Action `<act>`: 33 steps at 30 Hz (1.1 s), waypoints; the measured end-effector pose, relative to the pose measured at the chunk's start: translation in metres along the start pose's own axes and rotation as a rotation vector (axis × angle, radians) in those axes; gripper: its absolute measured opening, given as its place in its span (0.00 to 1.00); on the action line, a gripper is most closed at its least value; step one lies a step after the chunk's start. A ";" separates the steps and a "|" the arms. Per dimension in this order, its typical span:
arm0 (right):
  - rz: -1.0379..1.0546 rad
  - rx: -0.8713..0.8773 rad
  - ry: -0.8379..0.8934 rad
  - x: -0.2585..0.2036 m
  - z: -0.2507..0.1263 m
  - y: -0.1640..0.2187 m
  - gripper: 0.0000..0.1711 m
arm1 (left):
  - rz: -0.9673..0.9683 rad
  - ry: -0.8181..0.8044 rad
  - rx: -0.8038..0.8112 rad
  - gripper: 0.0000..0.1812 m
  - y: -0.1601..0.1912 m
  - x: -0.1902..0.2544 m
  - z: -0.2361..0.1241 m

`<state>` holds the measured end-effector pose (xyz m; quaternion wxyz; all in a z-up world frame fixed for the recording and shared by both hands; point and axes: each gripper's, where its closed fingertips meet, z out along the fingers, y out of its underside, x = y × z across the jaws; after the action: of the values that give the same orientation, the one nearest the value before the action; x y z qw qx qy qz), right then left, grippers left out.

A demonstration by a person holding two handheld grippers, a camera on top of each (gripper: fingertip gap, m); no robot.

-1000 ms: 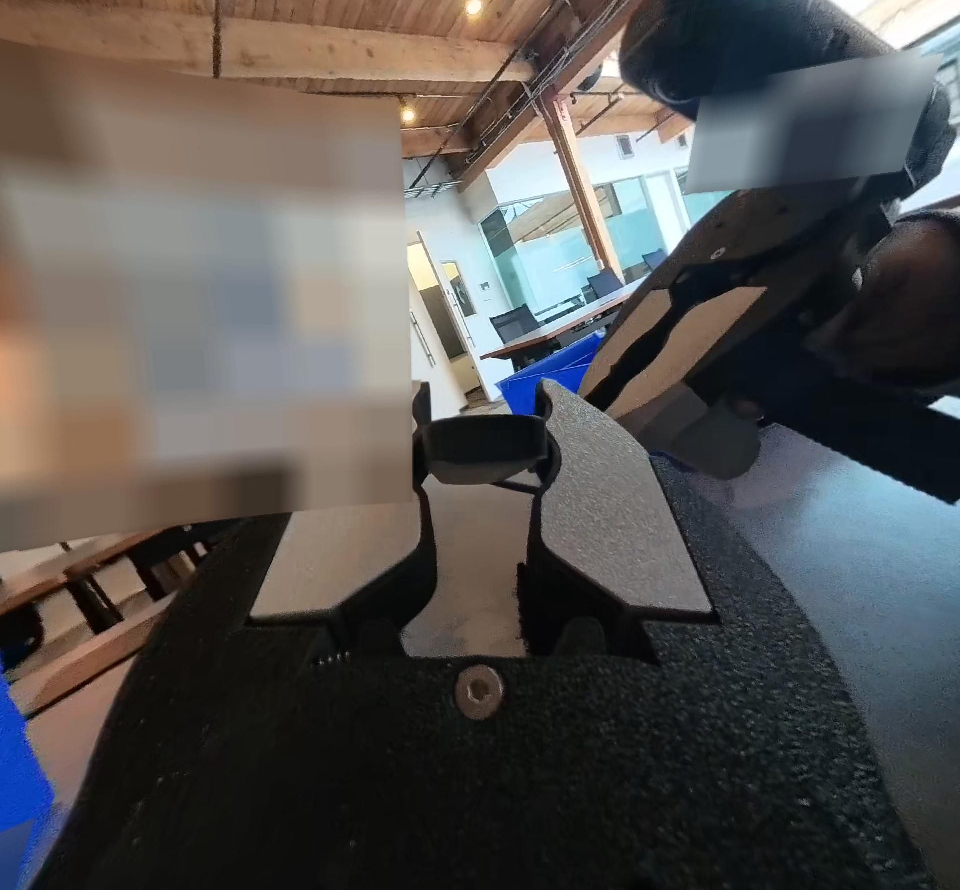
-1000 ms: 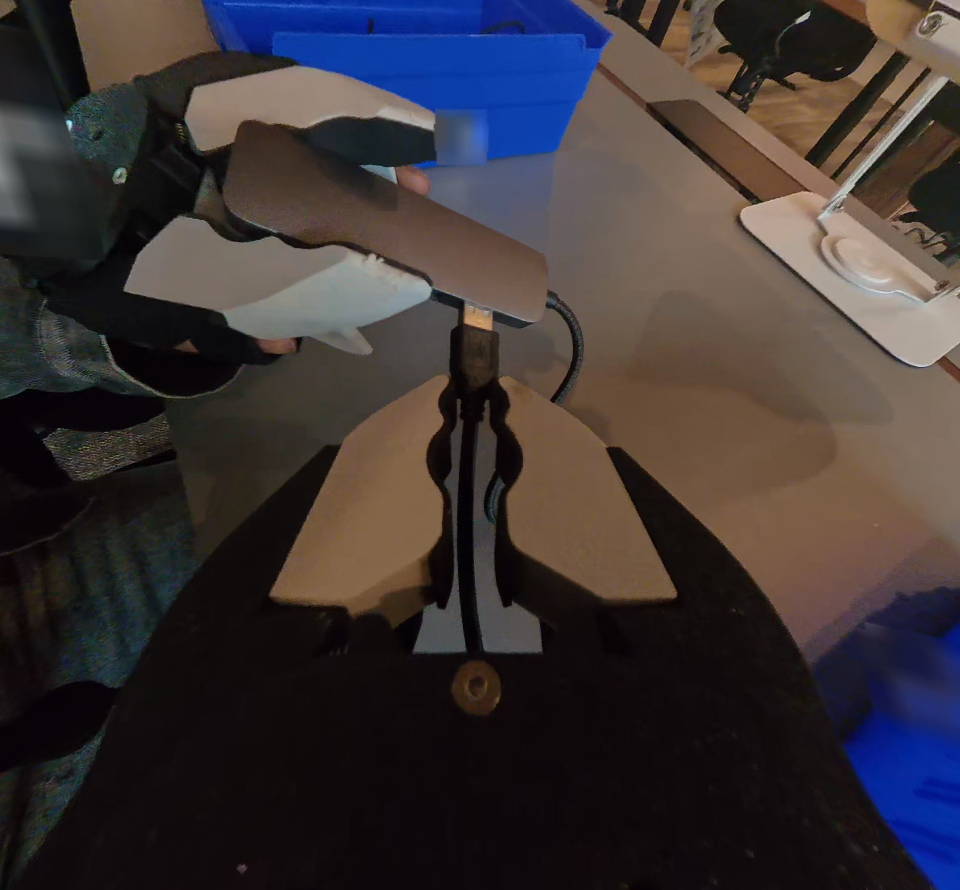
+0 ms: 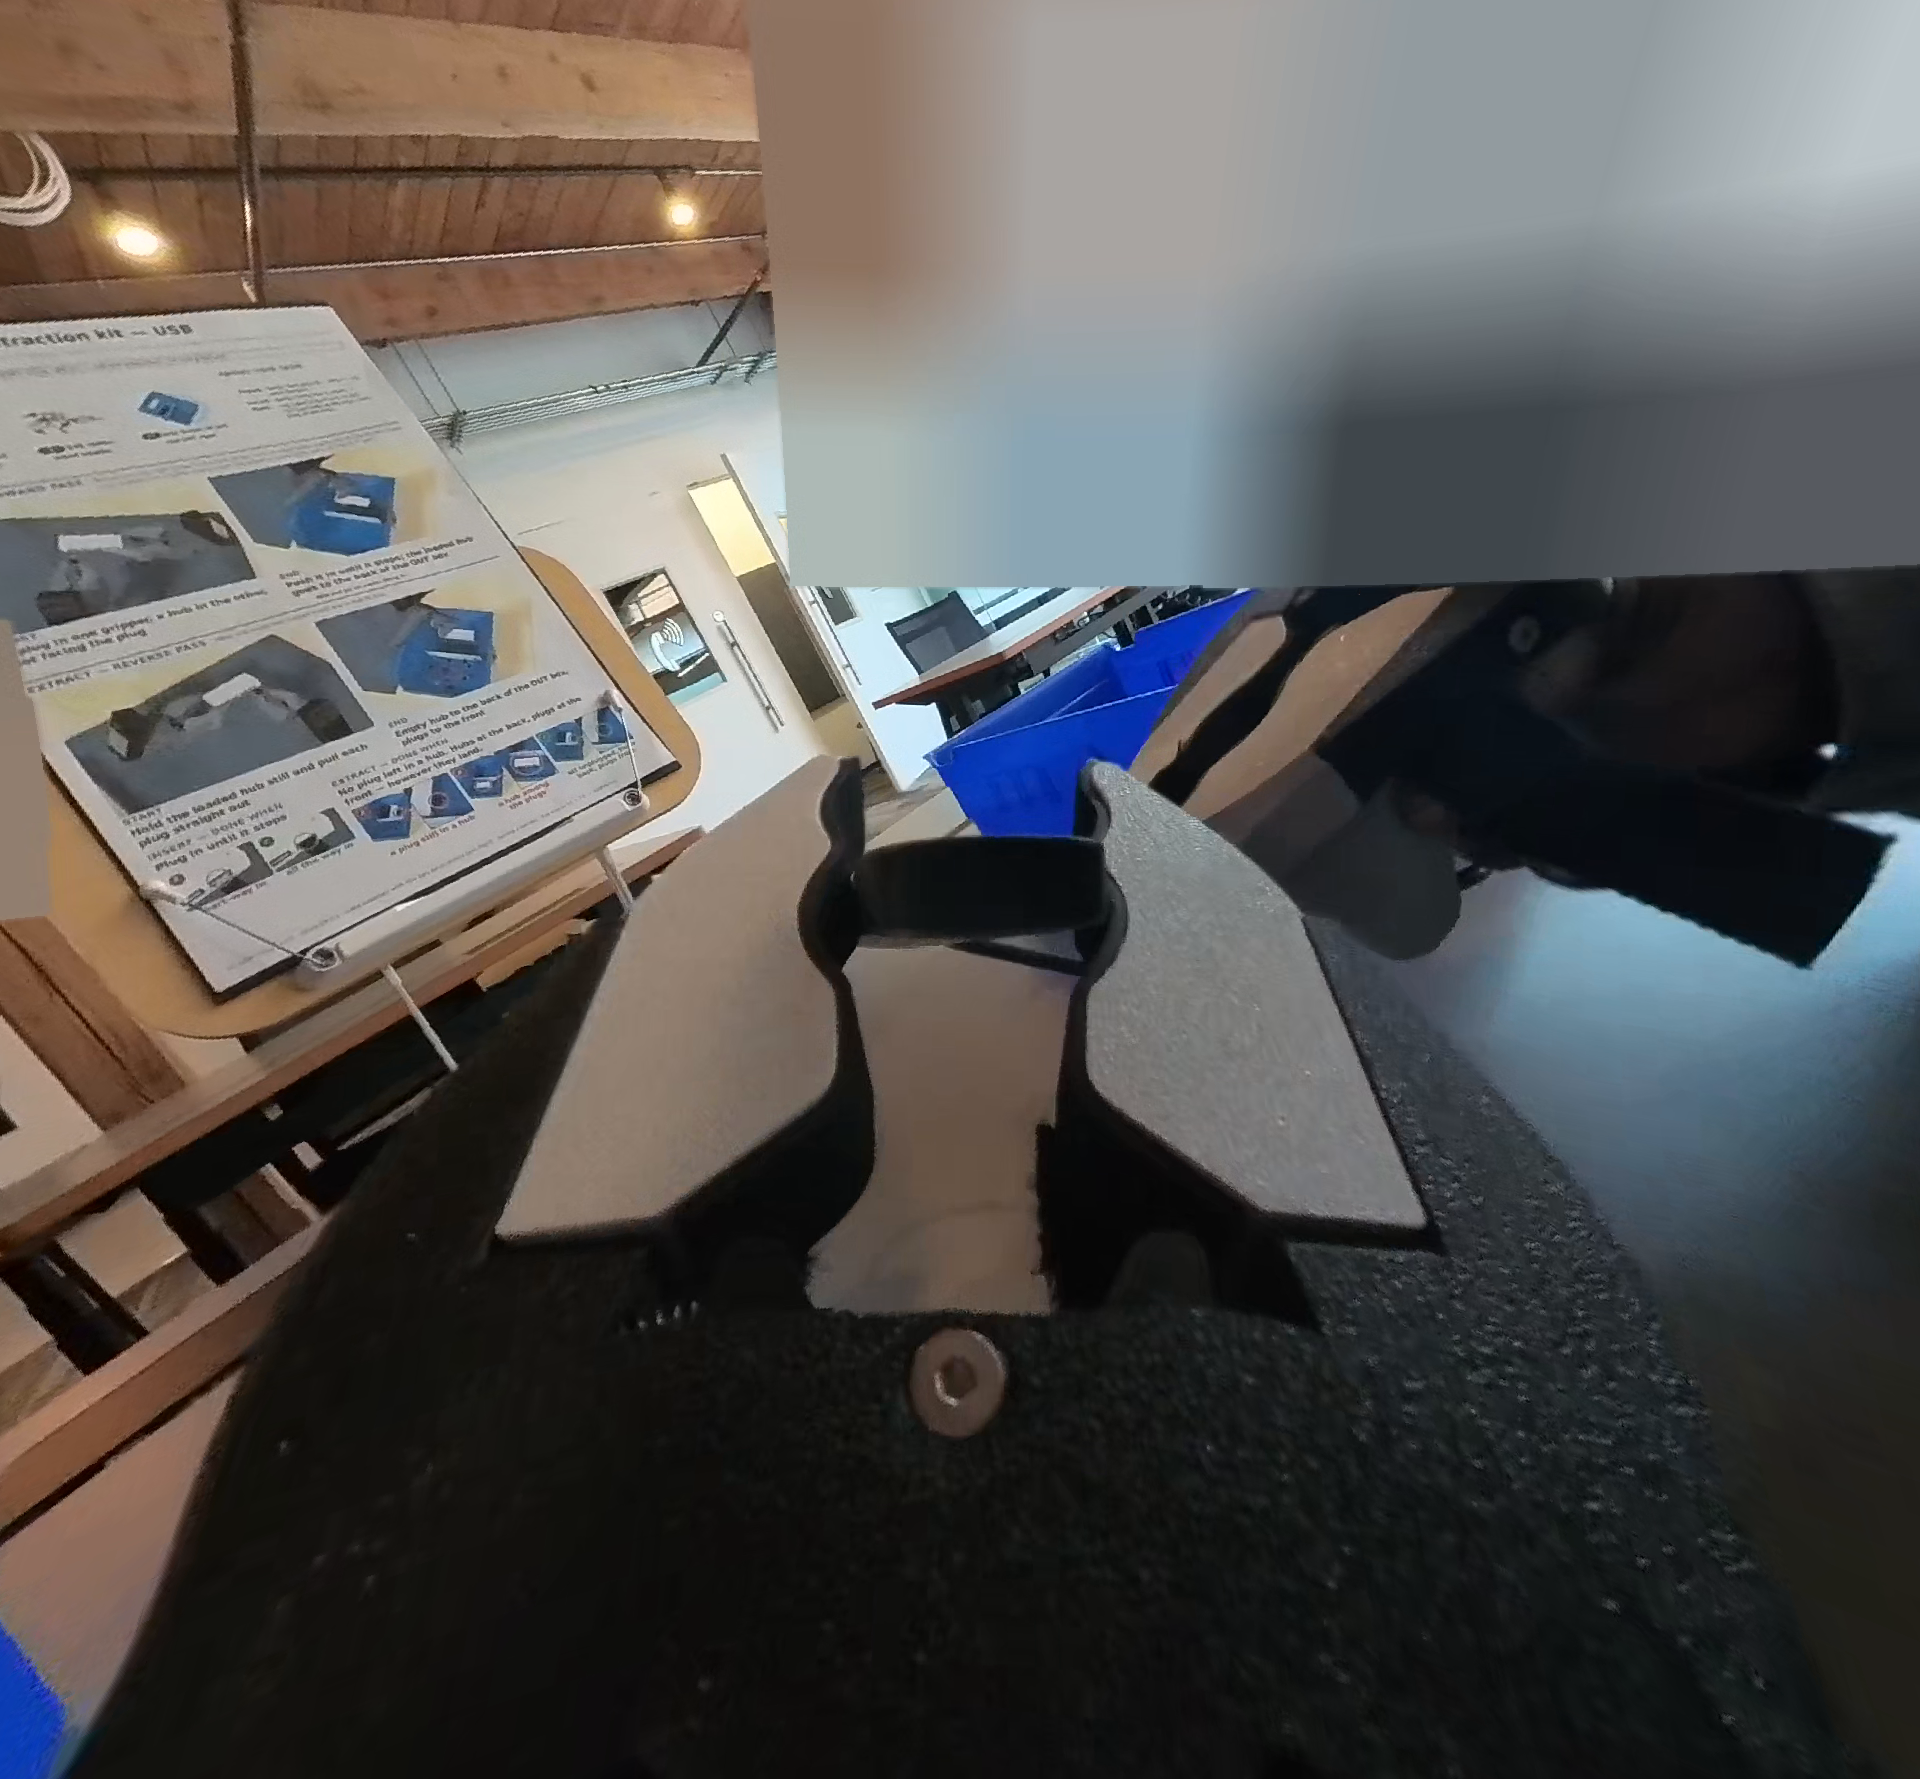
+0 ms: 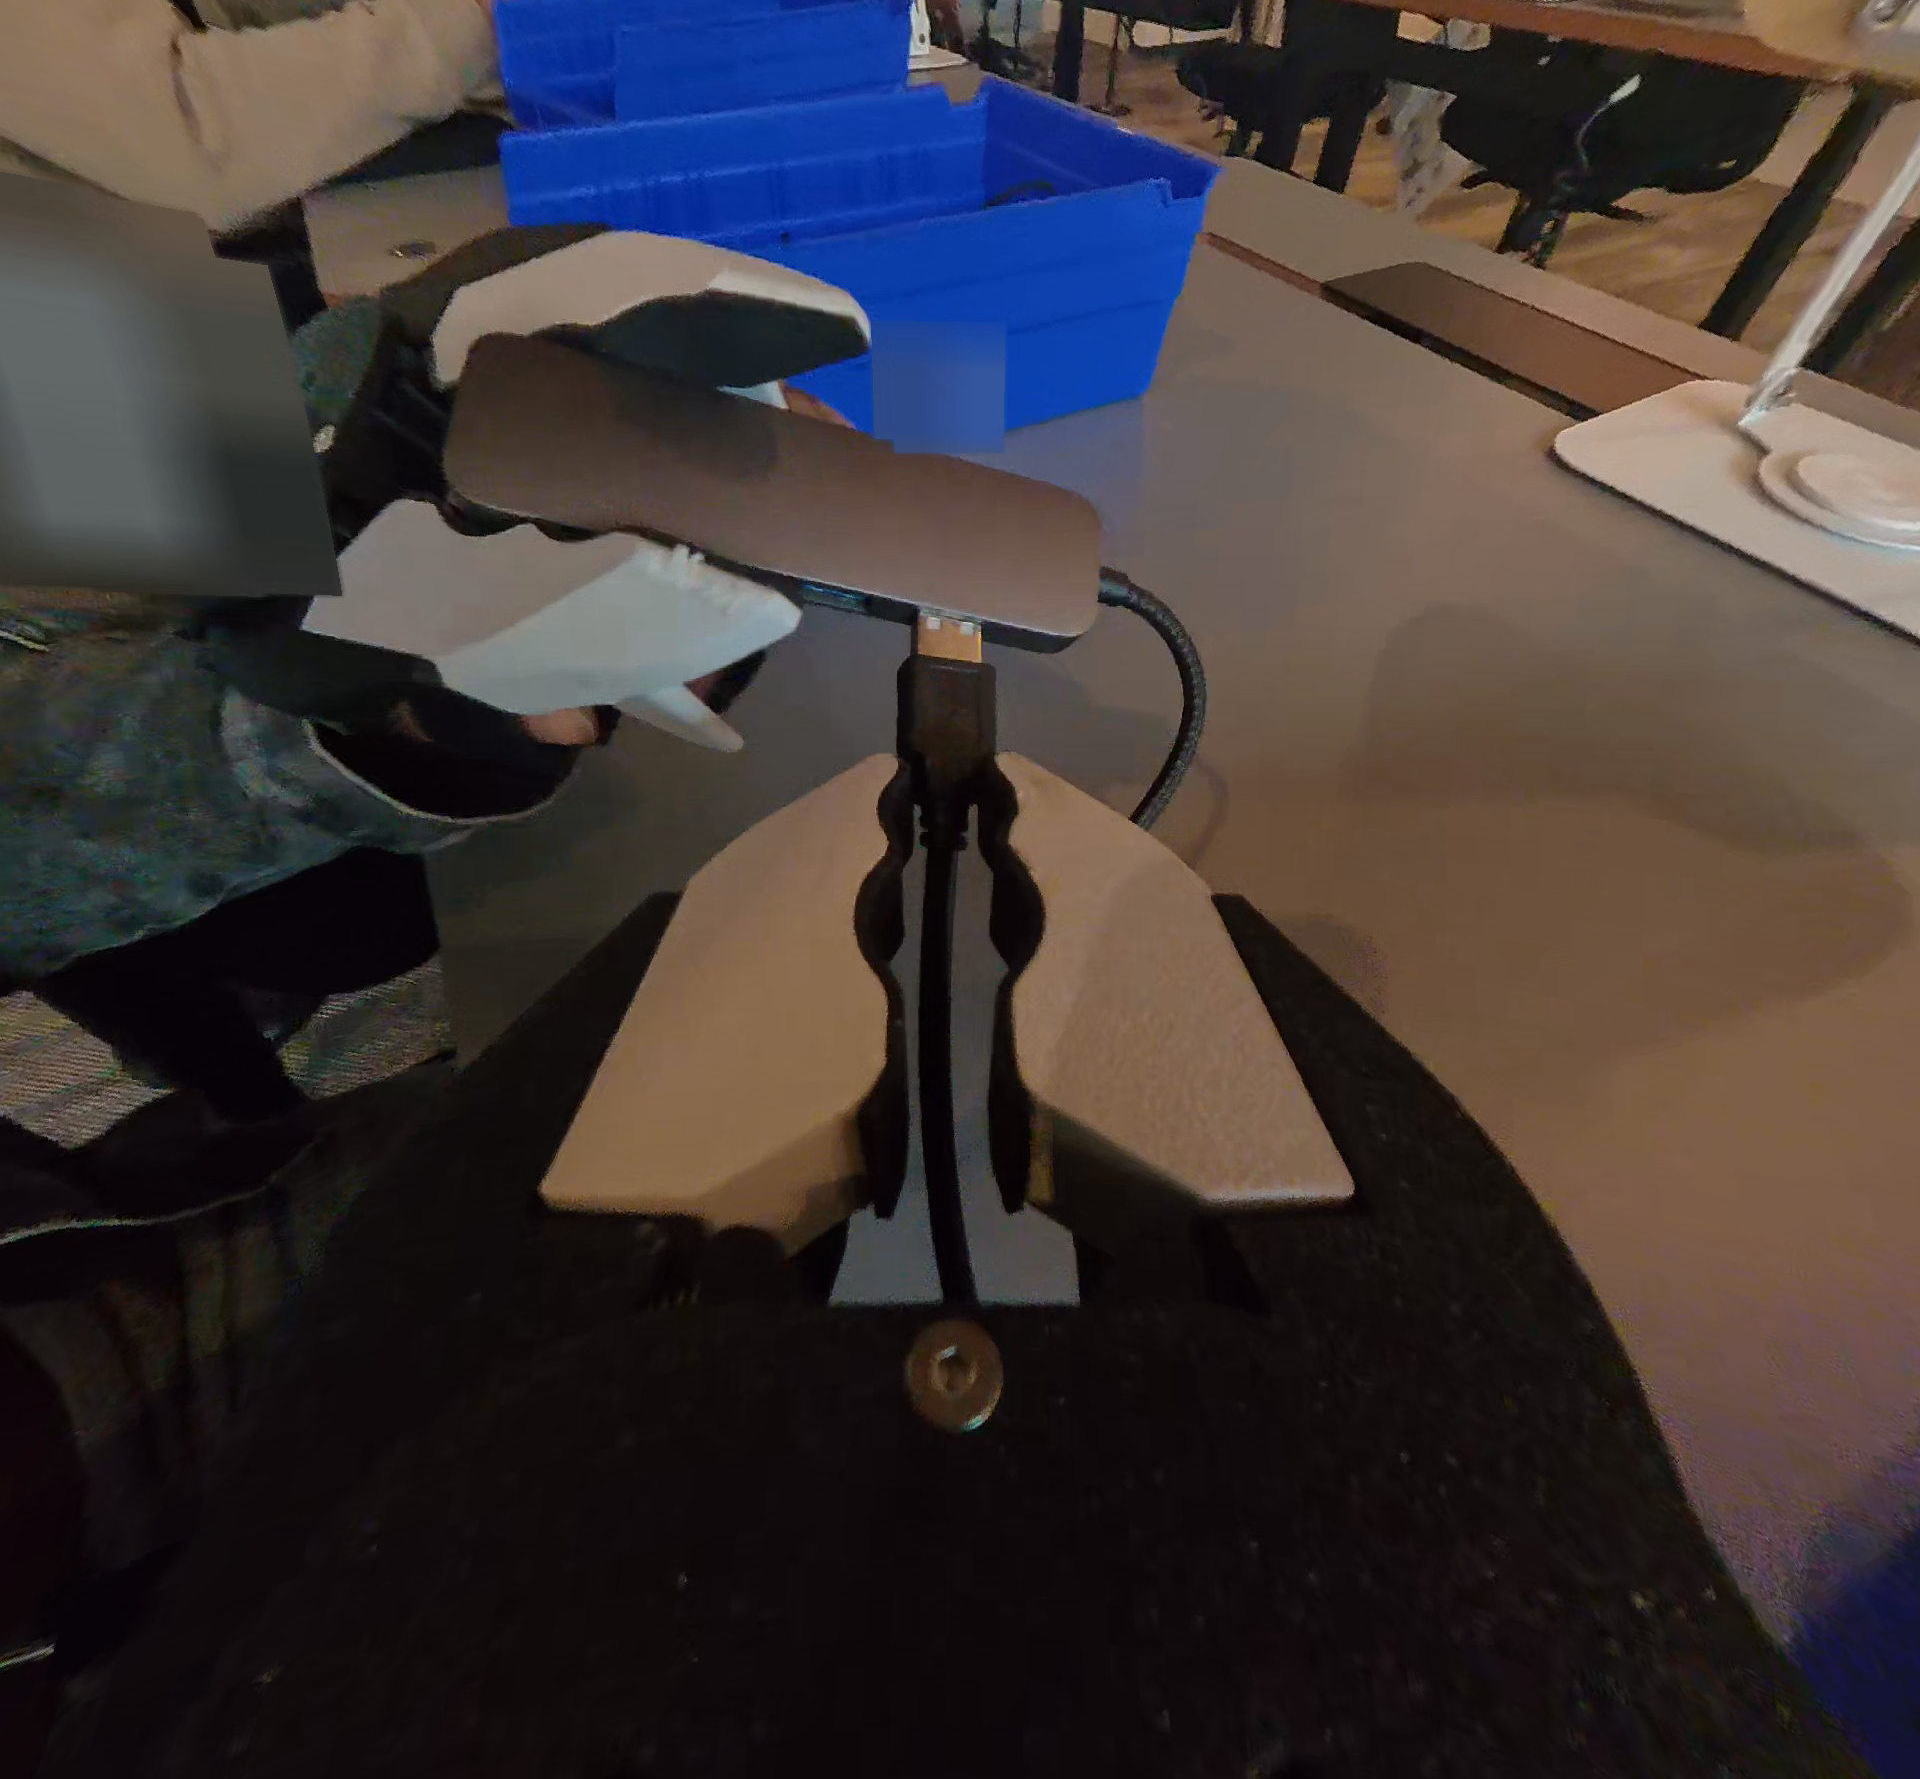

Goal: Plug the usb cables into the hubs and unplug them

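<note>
Two grippers, one hub, one plug. My right gripper [image 4: 940, 779] is closed on the single black USB plug [image 4: 943, 706], its cable [image 4: 943, 1054] running back between the fingers; the plug's metal tip sits partly inside a port on the hub's near edge. My left gripper [image 3: 977, 882] clamps one end of the flat grey hub [image 4: 769, 482], held above the grey table [image 4: 1403, 742]. One braided lead [image 4: 1179, 690] leaves the hub's far end. Three blue bins [image 4: 935, 223] stand behind. One instruction board [image 3: 281, 628] leans at left.

Left tool [image 3: 977, 882] clamped on dark hub [image 3: 982, 898]
</note>
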<state>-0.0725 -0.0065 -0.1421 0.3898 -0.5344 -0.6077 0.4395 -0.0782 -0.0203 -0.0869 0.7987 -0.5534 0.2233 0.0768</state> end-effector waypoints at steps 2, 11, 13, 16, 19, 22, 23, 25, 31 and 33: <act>0.022 0.006 -0.008 0.000 0.001 0.000 0.06 | -0.076 -0.011 0.012 0.22 0.001 -0.004 -0.001; 0.079 0.014 0.006 0.006 0.006 0.006 0.06 | -0.169 -0.057 -0.012 0.22 0.012 -0.006 0.003; 0.094 0.018 0.011 0.007 0.007 0.008 0.06 | -0.175 -0.067 -0.024 0.22 0.015 -0.006 0.003; 0.126 0.024 0.006 0.009 0.006 0.007 0.06 | -0.199 -0.092 -0.024 0.22 0.016 -0.007 0.004; 0.139 0.028 0.019 0.009 0.006 0.007 0.06 | -0.224 -0.117 -0.024 0.22 0.018 -0.009 0.004; 0.169 0.047 0.021 0.010 0.007 0.007 0.06 | -0.263 -0.133 -0.025 0.22 0.020 -0.011 0.004; 0.176 0.049 0.022 0.011 0.008 0.007 0.06 | -0.280 -0.138 -0.025 0.22 0.021 -0.011 0.004; 0.178 0.045 0.030 0.012 0.008 0.009 0.06 | -0.293 -0.140 -0.034 0.22 0.024 -0.011 0.004; 0.163 0.027 0.029 0.012 0.010 0.013 0.06 | -0.353 -0.094 -0.033 0.23 0.028 -0.008 0.005; 0.150 0.019 0.023 0.012 0.010 0.014 0.06 | -0.353 -0.062 -0.026 0.23 0.026 -0.006 0.005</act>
<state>-0.0794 0.0044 -0.1583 0.3678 -0.5795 -0.5573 0.4672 -0.0917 -0.0050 -0.1052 0.7991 -0.5916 0.0970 -0.0448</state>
